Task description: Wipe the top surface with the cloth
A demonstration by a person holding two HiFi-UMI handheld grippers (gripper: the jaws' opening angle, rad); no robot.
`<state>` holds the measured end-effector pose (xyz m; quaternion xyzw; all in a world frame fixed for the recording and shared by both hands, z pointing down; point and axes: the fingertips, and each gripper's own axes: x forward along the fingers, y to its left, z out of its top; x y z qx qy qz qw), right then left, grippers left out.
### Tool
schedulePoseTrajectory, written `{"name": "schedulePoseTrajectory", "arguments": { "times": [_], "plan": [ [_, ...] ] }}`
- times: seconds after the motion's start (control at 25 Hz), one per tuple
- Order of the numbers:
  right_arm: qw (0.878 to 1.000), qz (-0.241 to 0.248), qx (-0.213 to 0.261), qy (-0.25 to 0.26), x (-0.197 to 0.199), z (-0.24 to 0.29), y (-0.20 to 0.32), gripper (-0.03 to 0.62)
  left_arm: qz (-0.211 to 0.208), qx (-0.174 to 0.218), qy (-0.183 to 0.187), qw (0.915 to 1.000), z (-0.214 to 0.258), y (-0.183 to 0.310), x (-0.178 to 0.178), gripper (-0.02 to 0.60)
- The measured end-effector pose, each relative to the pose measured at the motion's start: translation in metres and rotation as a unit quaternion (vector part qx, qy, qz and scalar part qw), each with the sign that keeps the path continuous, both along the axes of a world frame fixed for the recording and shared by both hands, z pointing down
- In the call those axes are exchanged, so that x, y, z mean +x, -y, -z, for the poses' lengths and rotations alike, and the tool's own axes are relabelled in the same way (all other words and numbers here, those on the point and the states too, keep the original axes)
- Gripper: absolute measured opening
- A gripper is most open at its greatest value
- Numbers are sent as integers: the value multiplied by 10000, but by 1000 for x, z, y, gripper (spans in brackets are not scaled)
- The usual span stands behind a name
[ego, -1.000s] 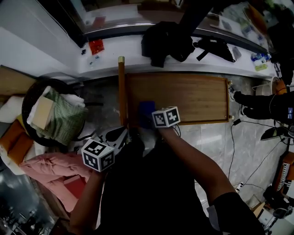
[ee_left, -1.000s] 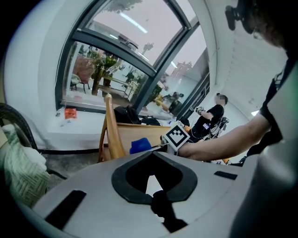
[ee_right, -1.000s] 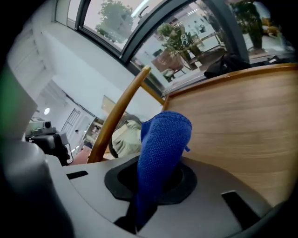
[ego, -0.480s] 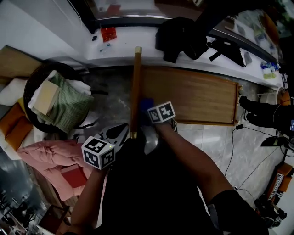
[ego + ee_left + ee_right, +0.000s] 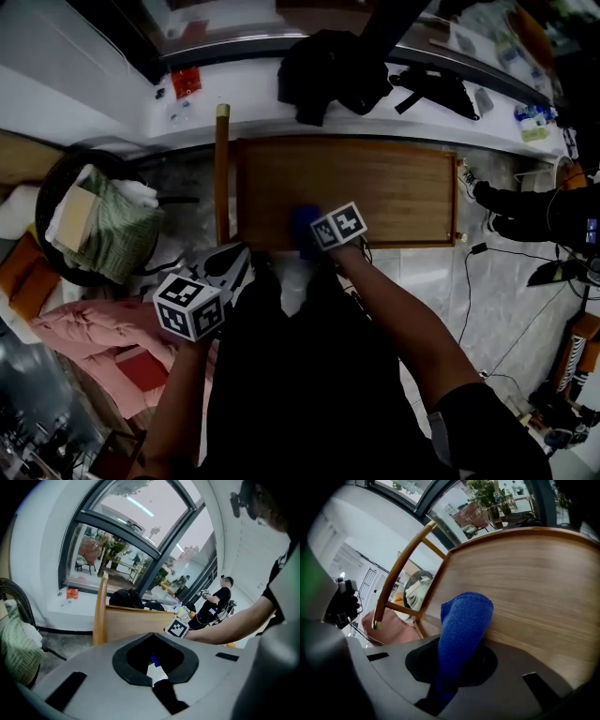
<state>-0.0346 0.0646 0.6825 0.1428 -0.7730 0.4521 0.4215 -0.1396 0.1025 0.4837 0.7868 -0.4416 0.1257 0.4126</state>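
The wooden table top [image 5: 375, 183] lies ahead of me, with the blue cloth [image 5: 303, 225] pressed on it near its front edge, left of centre. My right gripper [image 5: 314, 232] is shut on the cloth. In the right gripper view the cloth [image 5: 466, 616] sticks up folded from the right gripper [image 5: 459, 641] and rests on the wood [image 5: 534, 583]. My left gripper [image 5: 228, 269] hangs off the table's front left corner, above the floor. In the left gripper view the left gripper [image 5: 154, 667] looks shut with nothing in it.
A wooden rail with a brass tip [image 5: 222, 173] runs along the table's left side. A dark basket of folded fabric [image 5: 98, 225] and pink bedding [image 5: 94, 333] lie at the left. Black bags [image 5: 328, 66] sit on the white ledge behind. Cables [image 5: 469, 281] and a seated person [image 5: 534, 211] are at the right.
The right gripper slid the cloth left toward the table's left edge, then back right along the front edge. The left gripper stayed low beside the corner.
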Motion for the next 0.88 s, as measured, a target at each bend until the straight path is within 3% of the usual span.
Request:
{"name": "schedulePoseTrajectory", "arguments": {
  "times": [0.4, 0.88],
  "plan": [
    [9985, -428, 246, -237, 138, 5, 35, 55, -589, 13, 7, 9983, 0, 26, 98, 9],
    [9935, -985, 412, -400, 250, 13, 65, 55, -1042, 70, 31, 9945, 11, 40, 186, 9]
  ]
}}
